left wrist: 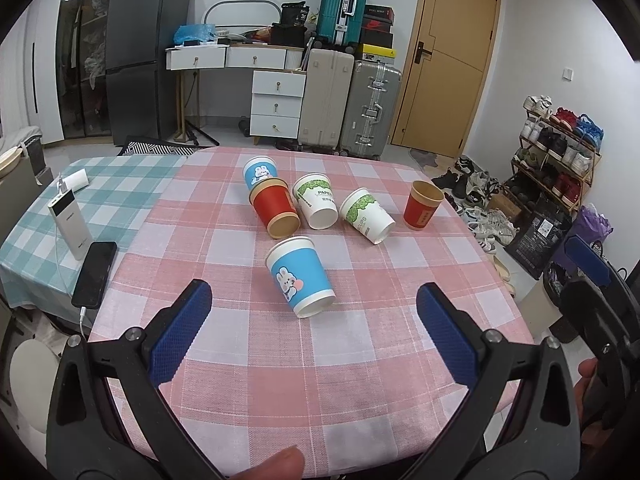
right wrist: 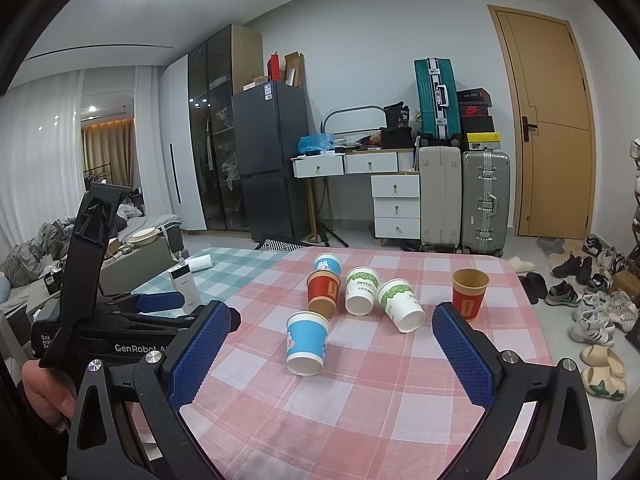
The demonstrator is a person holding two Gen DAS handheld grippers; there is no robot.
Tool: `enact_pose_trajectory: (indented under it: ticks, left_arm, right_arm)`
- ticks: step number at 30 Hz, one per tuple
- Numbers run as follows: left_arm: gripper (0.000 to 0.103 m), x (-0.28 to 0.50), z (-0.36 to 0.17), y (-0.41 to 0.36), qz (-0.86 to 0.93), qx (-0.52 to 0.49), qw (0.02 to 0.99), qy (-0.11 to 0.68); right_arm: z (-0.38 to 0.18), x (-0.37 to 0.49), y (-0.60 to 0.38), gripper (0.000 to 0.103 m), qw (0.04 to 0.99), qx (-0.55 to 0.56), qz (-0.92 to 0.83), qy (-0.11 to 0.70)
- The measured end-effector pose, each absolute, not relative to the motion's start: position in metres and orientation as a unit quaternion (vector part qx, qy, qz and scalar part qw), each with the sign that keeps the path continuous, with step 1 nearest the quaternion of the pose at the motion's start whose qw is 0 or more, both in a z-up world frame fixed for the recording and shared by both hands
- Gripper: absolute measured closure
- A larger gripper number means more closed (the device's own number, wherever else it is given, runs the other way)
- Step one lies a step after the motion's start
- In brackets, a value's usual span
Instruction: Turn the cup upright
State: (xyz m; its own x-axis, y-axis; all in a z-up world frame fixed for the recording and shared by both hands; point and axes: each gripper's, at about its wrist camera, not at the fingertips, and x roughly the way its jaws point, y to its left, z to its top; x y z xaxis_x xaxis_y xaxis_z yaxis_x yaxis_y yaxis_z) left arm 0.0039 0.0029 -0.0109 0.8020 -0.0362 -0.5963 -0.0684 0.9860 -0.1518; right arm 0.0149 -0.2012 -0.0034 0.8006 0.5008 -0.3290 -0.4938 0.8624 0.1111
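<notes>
Several paper cups sit on the pink checked tablecloth (left wrist: 360, 360). A blue rabbit cup (left wrist: 300, 276) (right wrist: 307, 342) lies on its side nearest me. Behind it lie a red cup (left wrist: 275, 208) (right wrist: 323, 293), two white-green cups (left wrist: 316, 200) (left wrist: 367, 216) (right wrist: 361, 290) (right wrist: 400, 305) and a second blue cup (left wrist: 260, 173) (right wrist: 328, 263). A red cup (left wrist: 424, 205) (right wrist: 469, 294) stands upright at the right. My left gripper (left wrist: 314, 304) is open and empty just short of the near blue cup. My right gripper (right wrist: 332, 328) is open and empty, above the table.
A black phone (left wrist: 96, 274) and a white power bank (left wrist: 70, 226) lie on the teal cloth at the left. Suitcases (left wrist: 348, 108), drawers and a fridge stand behind the table. Shoes cover the floor at the right.
</notes>
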Motion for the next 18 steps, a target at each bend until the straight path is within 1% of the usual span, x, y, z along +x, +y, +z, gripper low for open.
enact_pose_trajectory:
  ticks: [18]
  left_arm:
    - [0.001,0.0035,-0.0120,0.0023,0.009,-0.083,0.946,0.314]
  right_arm:
    - [-0.0025,0.0155,-0.2019,0.000,0.949,0.009,0.261,0.175]
